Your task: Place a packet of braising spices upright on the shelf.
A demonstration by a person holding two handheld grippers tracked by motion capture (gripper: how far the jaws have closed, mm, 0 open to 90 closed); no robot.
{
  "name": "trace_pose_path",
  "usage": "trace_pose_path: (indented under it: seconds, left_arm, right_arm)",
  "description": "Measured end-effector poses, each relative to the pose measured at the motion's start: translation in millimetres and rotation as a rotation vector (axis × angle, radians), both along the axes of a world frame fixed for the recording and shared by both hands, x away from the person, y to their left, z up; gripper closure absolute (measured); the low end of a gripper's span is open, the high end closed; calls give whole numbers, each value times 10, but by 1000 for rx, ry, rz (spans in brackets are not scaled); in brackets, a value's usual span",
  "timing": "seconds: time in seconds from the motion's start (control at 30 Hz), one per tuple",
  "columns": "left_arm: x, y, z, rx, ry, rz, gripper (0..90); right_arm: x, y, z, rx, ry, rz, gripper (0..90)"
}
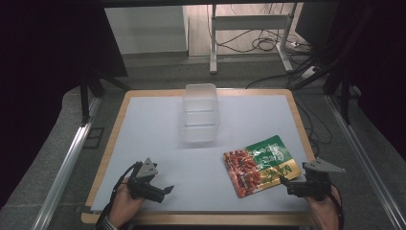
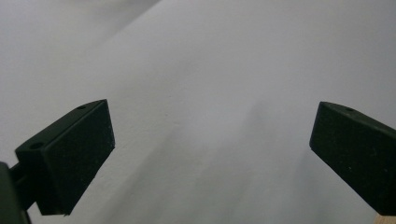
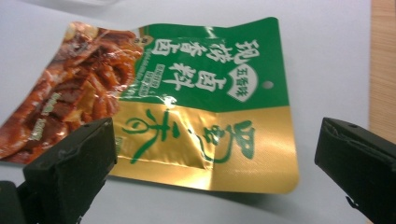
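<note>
A flat food packet (image 1: 261, 164), green, gold and red with printed characters, lies on the pale mat at the right front. My right gripper (image 1: 287, 184) rests just behind the packet's near gold edge, jaws spread wide and empty. In the right gripper view the packet (image 3: 187, 102) lies ahead of the two black jaws, apart from them. My left gripper (image 1: 165, 191) sits at the left front, held by a hand, open with nothing between its jaws. The left gripper view looks along its jaws onto bare mat (image 2: 210, 93).
A clear plastic container (image 1: 199, 112) stands empty at the back middle of the mat. The wooden table edge (image 1: 299, 120) borders the mat on the right. Metal rails and cables lie on the floor beyond the table.
</note>
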State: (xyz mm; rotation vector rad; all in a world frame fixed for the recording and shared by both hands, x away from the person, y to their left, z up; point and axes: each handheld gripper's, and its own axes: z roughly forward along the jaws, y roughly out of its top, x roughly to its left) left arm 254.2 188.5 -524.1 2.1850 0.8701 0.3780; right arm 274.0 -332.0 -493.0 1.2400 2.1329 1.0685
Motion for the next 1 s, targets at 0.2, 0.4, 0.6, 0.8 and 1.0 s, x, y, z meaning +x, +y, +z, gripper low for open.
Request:
trace_pose_path:
  seconds: [0.2,0.4,0.6,0.8,1.0]
  left_arm:
    - [-2,-7,-2,3,0,-4,0]
    - [-2,-11,-4,5,1,-5,0]
    - [-1,-13,-6,5,1,-6,0]
    - [-2,-22,-9,9,2,-9,0]
    - [-4,-32,-11,13,3,-15,0]
  right_arm:
    - [50,18,8,14,-9,10,0]
    - [111,29,-3,-6,-14,22,0]
    - [210,22,-39,-19,4,13,0]
    - [324,0,-74,0,26,-8,2]
    - [396,25,-86,-10,28,-9,2]
